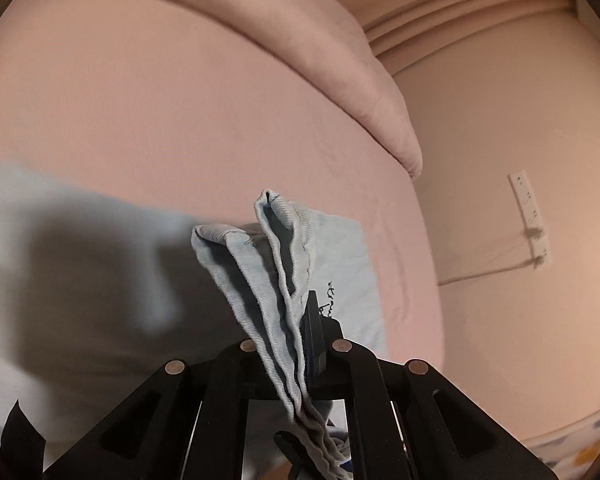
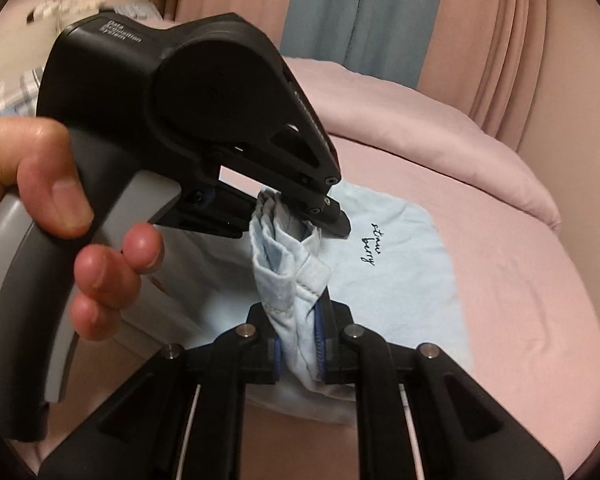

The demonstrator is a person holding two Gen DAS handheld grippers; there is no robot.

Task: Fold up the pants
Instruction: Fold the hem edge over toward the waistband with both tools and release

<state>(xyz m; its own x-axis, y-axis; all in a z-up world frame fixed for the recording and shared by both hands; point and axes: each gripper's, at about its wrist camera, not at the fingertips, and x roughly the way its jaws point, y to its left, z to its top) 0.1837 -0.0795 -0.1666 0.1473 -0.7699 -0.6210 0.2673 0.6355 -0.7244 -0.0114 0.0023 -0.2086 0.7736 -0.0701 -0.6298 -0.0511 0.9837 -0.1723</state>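
Pants (image 2: 400, 264), pale blue, partly spread flat on pink bed sheet (image 2: 520, 280); dark handwritten lettering on the flat part. One bunched, seamed edge lifted off the sheet, pinched at two places

Right gripper (image 2: 300, 344): jaws nearly together, clamped on gathered folds of the pants; blue pads pressing cloth from both sides

Left gripper (image 2: 296, 216) seen from the right wrist view: held by a hand (image 2: 72, 220), thumb on grey handle, jaws closed tight on the same bunched edge just above the right gripper's hold. From its own camera, left gripper (image 1: 296, 344) has ridged folds of hem running out between the closed fingers

Pink folded quilt (image 1: 340, 80) lies further along the bed. Pink and blue curtains (image 2: 360, 12) behind. White power strip (image 1: 530, 220) on floor beside bed
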